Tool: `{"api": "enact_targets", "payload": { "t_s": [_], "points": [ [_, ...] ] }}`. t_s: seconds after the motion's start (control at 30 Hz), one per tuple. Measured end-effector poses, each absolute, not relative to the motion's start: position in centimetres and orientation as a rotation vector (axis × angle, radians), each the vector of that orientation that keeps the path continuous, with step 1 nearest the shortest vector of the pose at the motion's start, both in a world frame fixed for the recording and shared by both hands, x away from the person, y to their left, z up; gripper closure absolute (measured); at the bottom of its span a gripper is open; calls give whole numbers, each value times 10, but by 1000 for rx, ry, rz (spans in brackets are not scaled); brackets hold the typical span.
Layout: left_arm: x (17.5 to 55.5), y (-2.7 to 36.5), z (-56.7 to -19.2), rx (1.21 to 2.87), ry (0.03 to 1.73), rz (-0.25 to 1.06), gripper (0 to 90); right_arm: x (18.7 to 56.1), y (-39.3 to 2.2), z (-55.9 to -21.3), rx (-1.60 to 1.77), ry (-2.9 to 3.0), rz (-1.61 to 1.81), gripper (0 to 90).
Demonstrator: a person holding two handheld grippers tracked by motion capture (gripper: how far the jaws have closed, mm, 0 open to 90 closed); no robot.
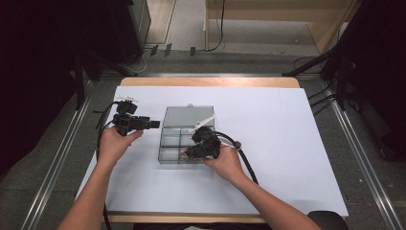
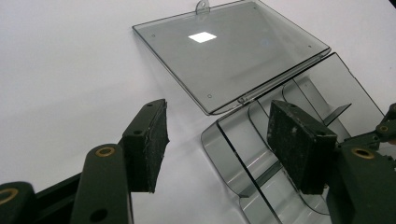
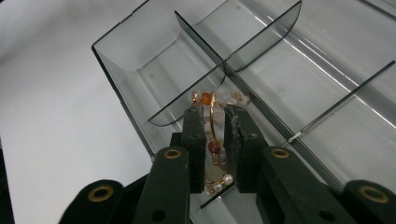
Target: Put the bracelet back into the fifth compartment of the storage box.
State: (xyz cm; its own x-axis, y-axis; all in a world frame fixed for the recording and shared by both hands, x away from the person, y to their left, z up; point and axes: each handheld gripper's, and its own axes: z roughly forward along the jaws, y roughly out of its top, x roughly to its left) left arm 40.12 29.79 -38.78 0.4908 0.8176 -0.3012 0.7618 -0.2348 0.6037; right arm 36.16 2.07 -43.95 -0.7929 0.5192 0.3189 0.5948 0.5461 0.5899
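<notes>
A clear grey compartment box (image 1: 173, 140) lies open in the middle of the white table, its lid (image 1: 188, 116) folded flat behind it. My right gripper (image 1: 186, 154) reaches into the box's near right compartment. In the right gripper view, a beaded bracelet (image 3: 205, 98) of thin copper wire with orange and white beads lies in that compartment. It sits between the narrowly parted jaws of the right gripper (image 3: 215, 112), and the pads do not press on it. My left gripper (image 1: 155, 124) hovers left of the box, open and empty. The left gripper view shows its jaws (image 2: 219, 121) wide apart before the lid (image 2: 233, 51) and box (image 2: 233, 140).
Thin dividers (image 3: 261, 42) split the box into several compartments. A white sheet (image 1: 277, 134) covers the table, with a wooden edge (image 1: 210, 82) at the back. Cables trail from both grippers. Dark stands and floor rails (image 1: 356, 153) flank the table.
</notes>
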Motion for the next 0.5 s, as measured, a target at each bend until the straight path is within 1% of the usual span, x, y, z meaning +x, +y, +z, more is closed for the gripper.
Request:
{"api": "enact_targets", "payload": {
  "t_s": [0.03,0.07,0.1,0.13,0.17,0.2,0.37,0.4,0.43,0.47,0.5],
  "points": [
    [401,298,-388,2025,1299,100,391,362,19,-437,-967,-2659,-1090,766],
    [401,298,-388,2025,1299,100,390,362,19,-437,-967,-2659,-1090,766],
    [401,297,-388,2027,1300,95,389,362,18,-434,-968,-2658,-1106,731],
    [401,297,-388,2027,1300,95,388,362,18,-434,-968,-2658,-1106,731],
    [401,296,-387,2028,1302,90,388,362,15,-430,-972,-2644,-1140,673],
    [401,296,-387,2028,1302,90,388,362,15,-430,-972,-2644,-1140,673],
    [402,294,-386,2038,1298,86,385,362,10,-417,-965,-2611,-1230,600],
    [402,294,-386,2038,1298,86,385,362,10,-417,-965,-2611,-1230,600],
    [402,293,-387,2043,1300,84,385,362,7,-414,-961,-2614,-1251,573],
    [402,293,-387,2043,1300,84,385,362,7,-414,-961,-2614,-1251,573],
    [402,292,-388,2054,1307,90,385,363,4,-411,-973,-2614,-1265,547]
  ]
}}
